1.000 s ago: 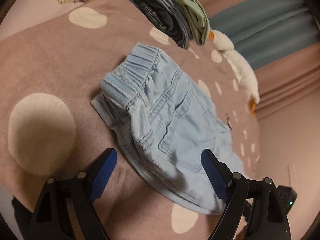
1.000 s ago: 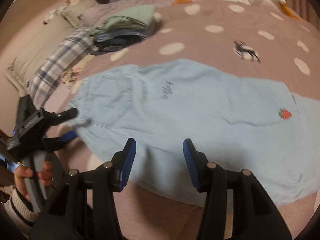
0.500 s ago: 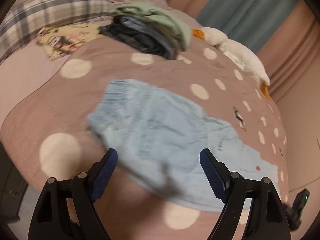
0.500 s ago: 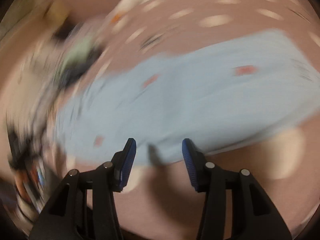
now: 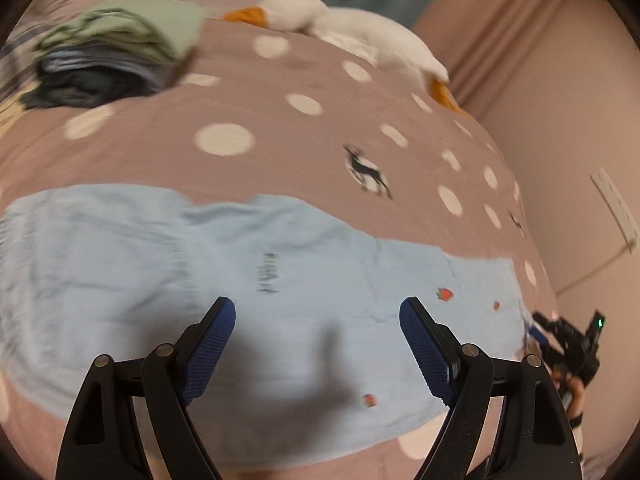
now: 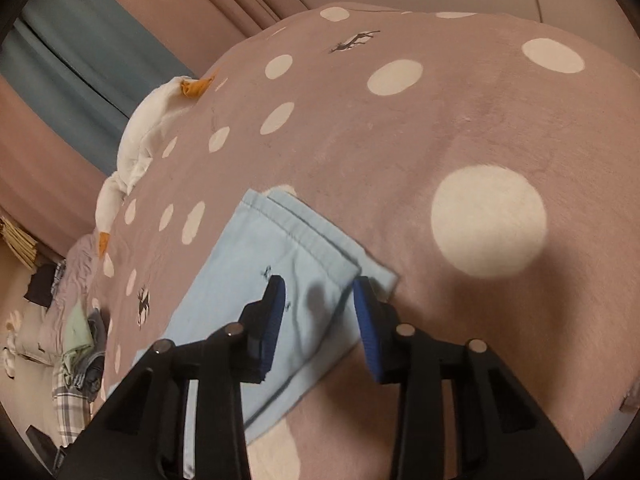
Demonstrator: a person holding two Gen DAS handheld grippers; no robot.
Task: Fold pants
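Pants point(image 5: 248, 280) lay spread lengthwise across the dotted blanket point(image 5: 280, 140), where a second earlier the waist end had been bunched. Left gripper point(image 5: 316, 344) hovered spread wide above their middle. Right gripper point(image 6: 320, 320) had moved to the leg hems, its jaws narrower, gripping nothing. Folded clothes point(image 5: 116, 52) sat stacked beyond.

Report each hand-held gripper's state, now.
Left hand-held gripper: open, holding nothing, over the pants.
Right hand-held gripper: open, holding nothing, at the pants' cuffs.
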